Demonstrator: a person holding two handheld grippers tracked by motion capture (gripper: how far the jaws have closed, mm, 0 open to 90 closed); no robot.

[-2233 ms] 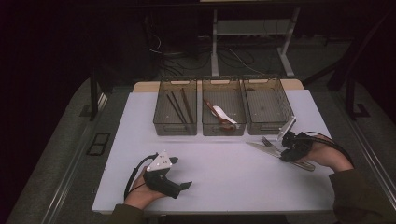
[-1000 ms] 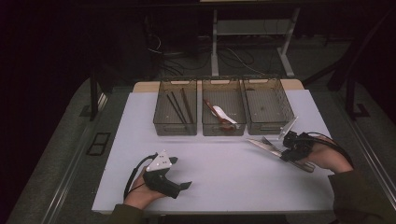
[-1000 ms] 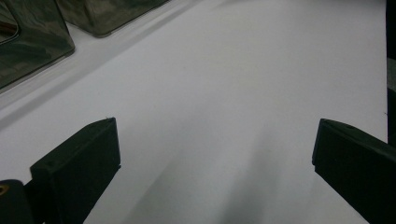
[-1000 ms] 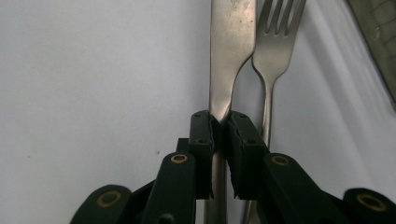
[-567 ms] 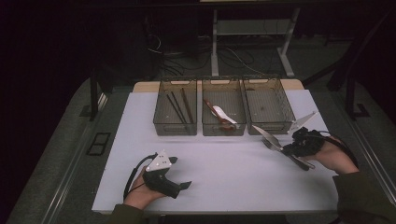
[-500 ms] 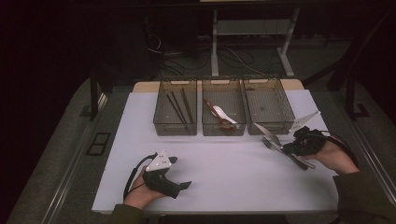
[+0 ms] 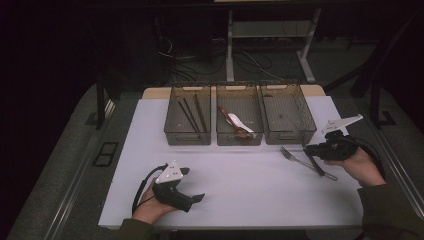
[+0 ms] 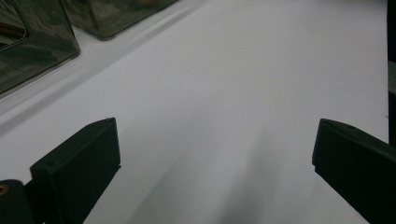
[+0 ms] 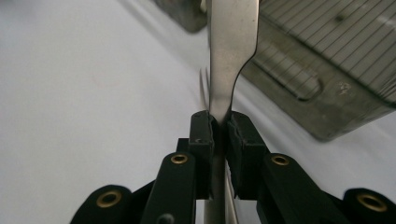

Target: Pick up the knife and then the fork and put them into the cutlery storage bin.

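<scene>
right gripper clamps a fork just in front of the right bin; left gripper rests on the worktop, nothing between its jaws.

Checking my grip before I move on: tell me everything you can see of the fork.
The fork is plain silvery metal with a flat handle. The right gripper is shut on it part-way along, pads pressing both faces. In the high view it lies slantwise just in front of the right-hand bin, tines toward the bins; whether it touches the table is unclear.
</scene>
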